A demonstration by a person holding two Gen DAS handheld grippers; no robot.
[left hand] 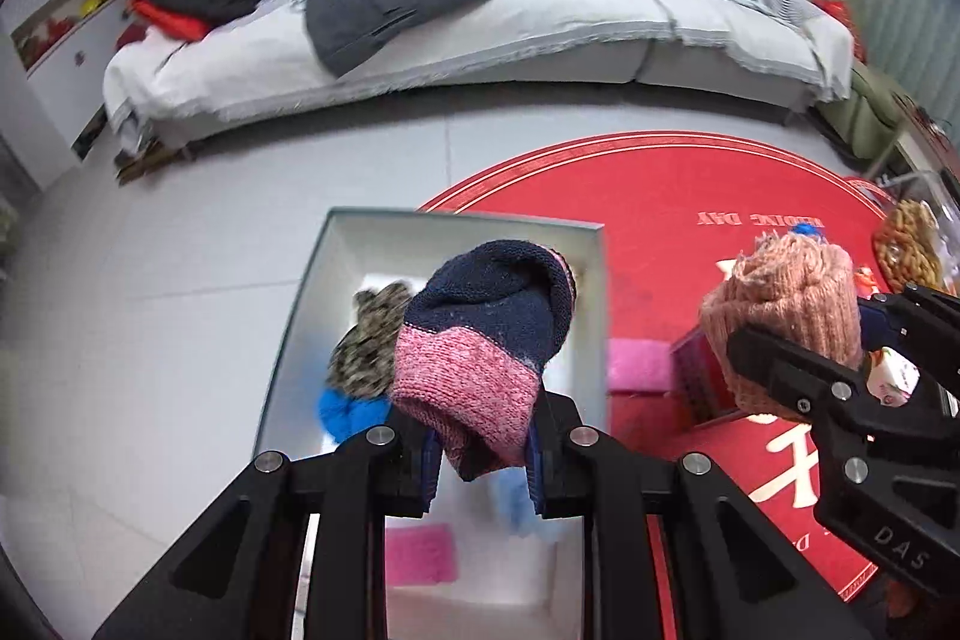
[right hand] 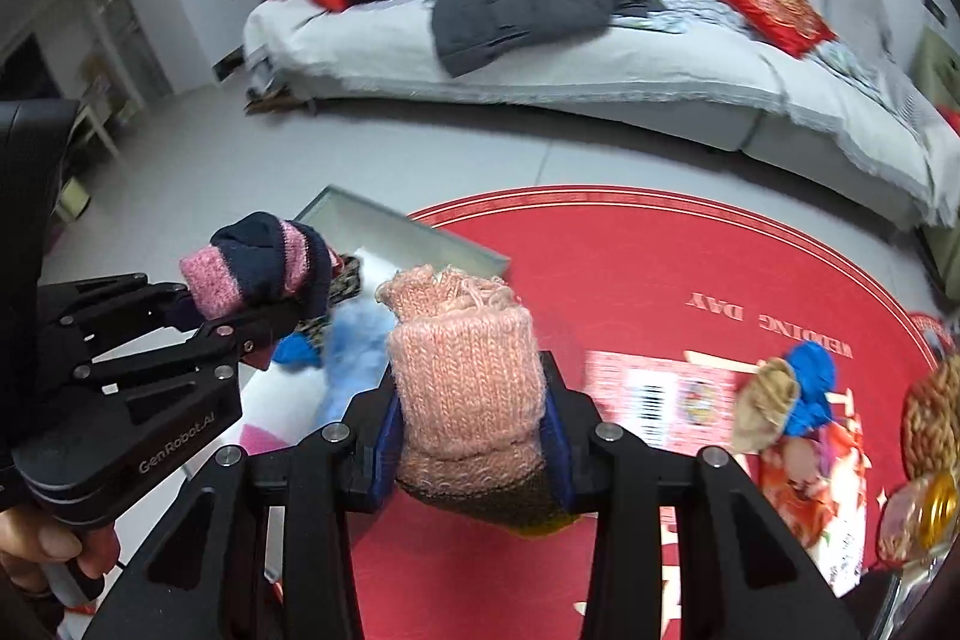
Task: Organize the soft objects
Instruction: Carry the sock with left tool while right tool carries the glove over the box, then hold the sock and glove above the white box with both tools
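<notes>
My left gripper [left hand: 480, 454] is shut on a rolled navy-and-pink knit sock [left hand: 480, 340] and holds it above an open white box [left hand: 591, 292]. It also shows in the right wrist view [right hand: 264, 322], holding that sock [right hand: 258, 274]. My right gripper [right hand: 474, 436] is shut on a rolled peach knit sock [right hand: 462, 370], held above the red mat. In the left wrist view the right gripper [left hand: 804, 370] holds the peach sock [left hand: 780, 310] to the right of the box. Inside the box lie a leopard-print soft item [left hand: 369, 340], a blue one [left hand: 348, 409] and a pink cloth [left hand: 417, 553].
A round red mat [left hand: 690, 196] lies on the grey tiled floor. A pink cloth [left hand: 636, 364] and a small red box [left hand: 696, 382] sit on it. More soft items [right hand: 786, 400] lie at the right. A sofa [left hand: 420, 58] with clothes stands behind.
</notes>
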